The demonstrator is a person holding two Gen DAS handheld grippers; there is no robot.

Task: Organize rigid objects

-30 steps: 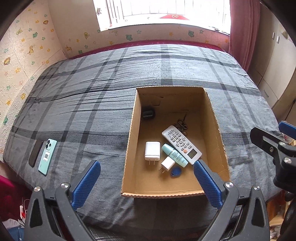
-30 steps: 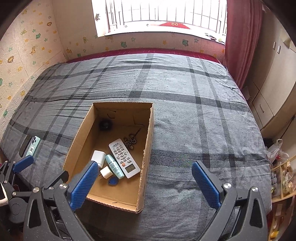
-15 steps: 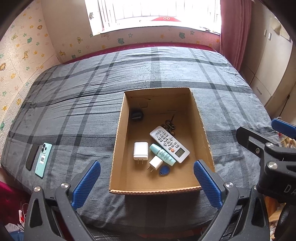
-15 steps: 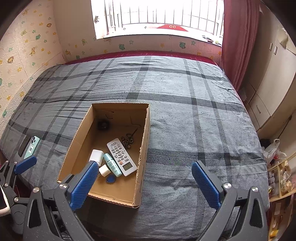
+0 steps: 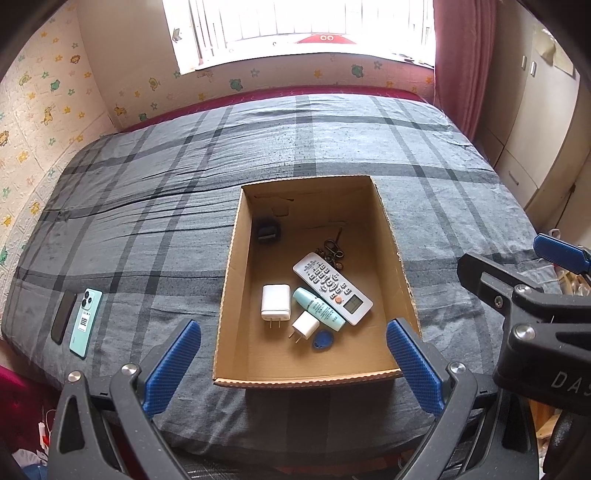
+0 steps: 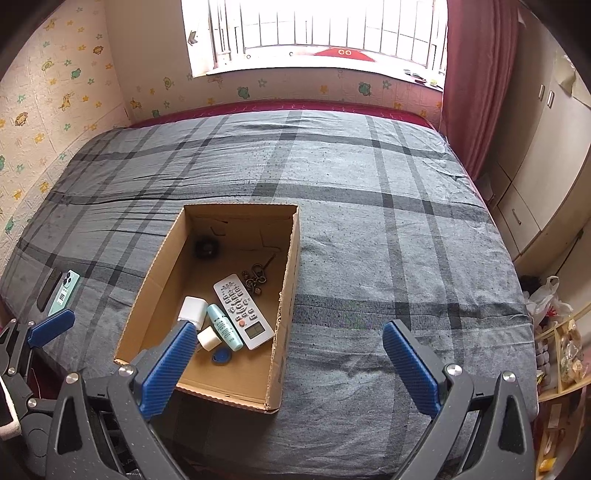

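The cardboard box (image 5: pixel 229 258) sits open in the lower middle of the left wrist view, on the grey plaid bed (image 5: pixel 147 184). In the right wrist view the same box (image 6: pixel 288 295) is at the lower left of centre. Inside it, in the left view, the white remote control (image 5: pixel 331 288) lies diagonally near the middle. A bunch of keys (image 5: pixel 332 249) touches its upper end. Just at its left side lies a small teal bottle (image 5: pixel 319 308), and left of that a big white charger (image 5: pixel 275 301). Below them I see a smaller white charger (image 5: pixel 304 326) and a blue key tag (image 5: pixel 322 339) just beside it. A small black object (image 5: pixel 266 232) rests alone in the upper left part of the box; I cannot tell what it is.

Outside the box, at the left edge of the frame, a mint green phone (image 5: pixel 85 323) lies on the bed, and a black phone (image 5: pixel 63 315) lies just beside it.

My left gripper (image 5: pixel 293 363) is at the bottom of its frame, jaws spread wide and empty. My right gripper (image 6: pixel 290 363) is the same in its view, jaws wide apart and holding nothing. Behind the bed, at the top of both frames, is a bright window (image 6: pixel 317 33) and a red curtain (image 6: pixel 476 74) at the upper right
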